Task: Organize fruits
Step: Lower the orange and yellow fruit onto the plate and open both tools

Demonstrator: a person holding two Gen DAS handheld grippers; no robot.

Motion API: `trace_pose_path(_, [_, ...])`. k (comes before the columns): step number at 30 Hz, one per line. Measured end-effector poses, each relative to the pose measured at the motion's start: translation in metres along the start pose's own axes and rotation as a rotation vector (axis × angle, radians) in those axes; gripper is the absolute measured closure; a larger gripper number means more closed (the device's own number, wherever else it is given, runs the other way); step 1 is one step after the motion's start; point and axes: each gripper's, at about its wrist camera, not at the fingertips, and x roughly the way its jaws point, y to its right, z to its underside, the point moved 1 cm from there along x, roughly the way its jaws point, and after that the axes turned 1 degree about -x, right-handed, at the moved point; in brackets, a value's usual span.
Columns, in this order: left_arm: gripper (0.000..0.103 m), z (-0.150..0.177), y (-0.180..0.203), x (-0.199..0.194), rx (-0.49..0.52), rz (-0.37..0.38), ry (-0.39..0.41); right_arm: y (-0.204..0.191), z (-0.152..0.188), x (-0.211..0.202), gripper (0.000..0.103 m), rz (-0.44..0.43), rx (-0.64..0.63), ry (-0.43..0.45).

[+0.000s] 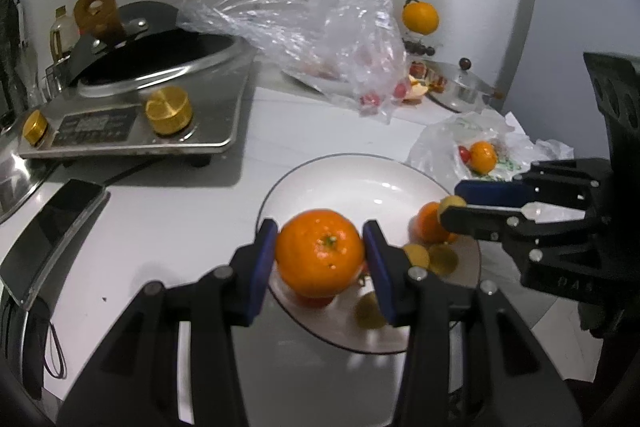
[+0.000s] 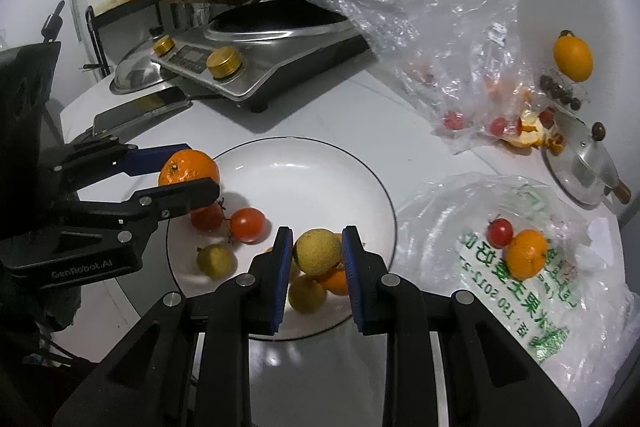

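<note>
My left gripper is shut on a tangerine, held just above the near left part of a white plate with a dark rim. In the right wrist view, the left gripper carries that tangerine over the plate's left edge. My right gripper is shut on a small yellow fruit above the plate's near side. On the plate lie two cherry tomatoes, a yellow fruit, another yellow fruit and a small tangerine. The right gripper comes into the left wrist view from the right.
A printed white bag right of the plate holds a tangerine and a tomato. Behind are a crumpled clear bag, a cooker with a wok, a phone, a pot lid, peel scraps and an orange.
</note>
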Motion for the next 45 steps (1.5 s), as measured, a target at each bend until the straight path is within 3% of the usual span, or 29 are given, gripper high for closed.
trace_pose_path(25, [0.058,-0.012,-0.013,0.043,0.025,-0.008,-0.053,-0.010,-0.018,0.053,0.076,-0.069,-0.021,-0.042])
trace_pose_path(41, [0.054,-0.013,-0.012,0.040,0.015,-0.025,-0.061,-0.013,-0.015,0.060,0.076,-0.062,-0.011,-0.070])
trace_pose_path(44, [0.052,-0.015,-0.012,0.034,0.009,-0.025,-0.047,-0.012,-0.015,0.055,0.073,-0.060,-0.005,-0.062])
trace_pose_path(45, [0.052,-0.016,-0.011,0.033,0.012,-0.026,-0.043,-0.011,-0.015,0.053,0.068,-0.058,-0.002,-0.060])
